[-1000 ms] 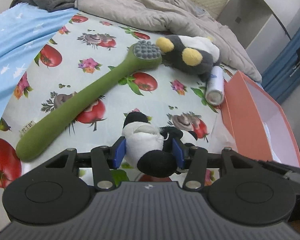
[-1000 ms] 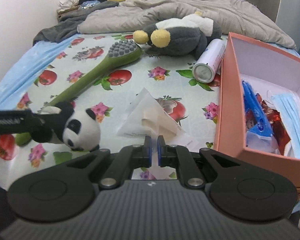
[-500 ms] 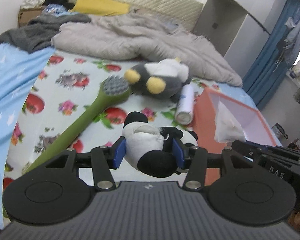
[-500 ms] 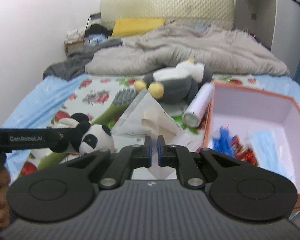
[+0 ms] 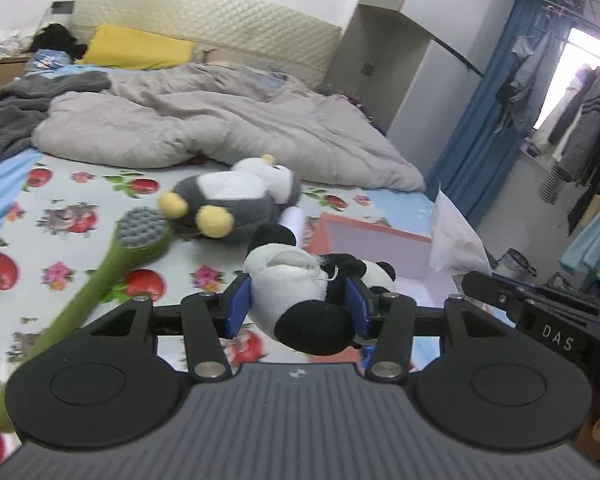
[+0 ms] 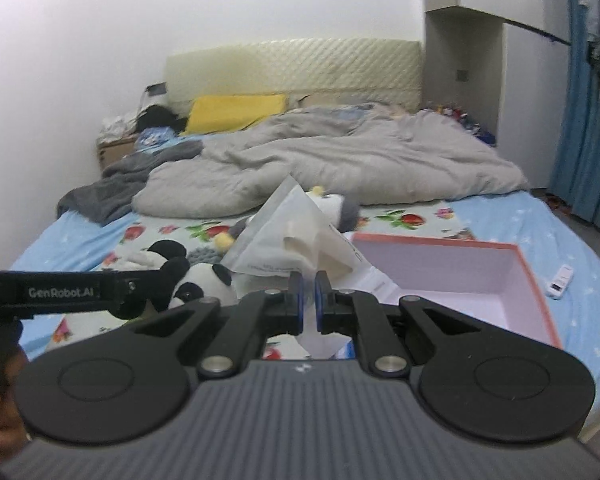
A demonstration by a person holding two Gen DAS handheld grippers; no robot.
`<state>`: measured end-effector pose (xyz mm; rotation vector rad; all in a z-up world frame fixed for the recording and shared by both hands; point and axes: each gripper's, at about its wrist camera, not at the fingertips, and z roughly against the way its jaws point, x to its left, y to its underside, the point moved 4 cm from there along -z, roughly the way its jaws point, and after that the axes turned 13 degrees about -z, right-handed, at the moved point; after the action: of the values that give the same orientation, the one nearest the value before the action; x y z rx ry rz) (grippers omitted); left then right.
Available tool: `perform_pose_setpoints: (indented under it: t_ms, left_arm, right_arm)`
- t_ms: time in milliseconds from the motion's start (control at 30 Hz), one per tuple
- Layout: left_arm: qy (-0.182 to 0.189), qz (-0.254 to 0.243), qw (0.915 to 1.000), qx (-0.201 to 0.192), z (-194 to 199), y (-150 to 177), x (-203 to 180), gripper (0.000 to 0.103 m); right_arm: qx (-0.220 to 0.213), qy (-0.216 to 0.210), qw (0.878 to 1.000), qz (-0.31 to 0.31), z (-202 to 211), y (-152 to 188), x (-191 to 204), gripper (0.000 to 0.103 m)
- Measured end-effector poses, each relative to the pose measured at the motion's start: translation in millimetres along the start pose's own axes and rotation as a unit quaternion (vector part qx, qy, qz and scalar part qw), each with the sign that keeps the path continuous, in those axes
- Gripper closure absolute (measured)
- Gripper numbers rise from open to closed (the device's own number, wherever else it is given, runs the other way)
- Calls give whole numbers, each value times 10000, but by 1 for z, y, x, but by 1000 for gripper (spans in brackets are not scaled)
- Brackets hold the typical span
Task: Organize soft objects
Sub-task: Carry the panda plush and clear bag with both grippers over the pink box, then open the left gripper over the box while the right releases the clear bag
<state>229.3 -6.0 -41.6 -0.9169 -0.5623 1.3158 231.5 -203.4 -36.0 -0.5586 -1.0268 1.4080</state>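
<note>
1. Left wrist view shows the left gripper [image 5: 298, 306] with its blue-padded jaws pinching the small black-and-white plush panda [image 5: 308, 284] across its white belly; the toy sits at lower centre of the frame, long axis pointing away, head toward the upper right
2. Directly beyond the panda, at centre right, lies the open salmon-pink cardboard box with pale lining [image 5: 376, 240]; by my judgement the coming move turns on this: the box is ahead and slightly right of the jaws, so the panda has only to go forward and down
3. Right wrist view has the right gripper [image 6: 308, 302] with jaws pressed nearly together on the corner of a crinkly translucent white plastic packet [image 6: 296, 236], which rises at frame centre; the same box sits at centre right, nearer this hand
4. Other soft things rest on the glossy tomato-print sheet [image 5: 60, 216]: a grey-and-white plush penguin with yellow feet [image 5: 236, 200] at centre, and a long olive-green plush toothbrush with grey knobbly head [image 5: 112, 256] running diagonally toward lower left, its head just beside the penguin's feet
</note>
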Motion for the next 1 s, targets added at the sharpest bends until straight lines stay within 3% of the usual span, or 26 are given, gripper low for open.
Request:
perform_pose_setpoints:
  t_ms: [167,533,1000]
  left_arm:
    - [208,-232,9993,203,-37,-8,-28,46]
    - [532,-482,9935,881,-139,0,-71,46]
    - [638,-721,9844,1472,-222,11,-91,45]
  right_arm:
    - [-5,236,9993,-275,-5,3,-37,93]
    - [499,826,9920,-819,-50,21,-115,92]
    - [1115,915,9831,-1131,-107,44,-163,91]
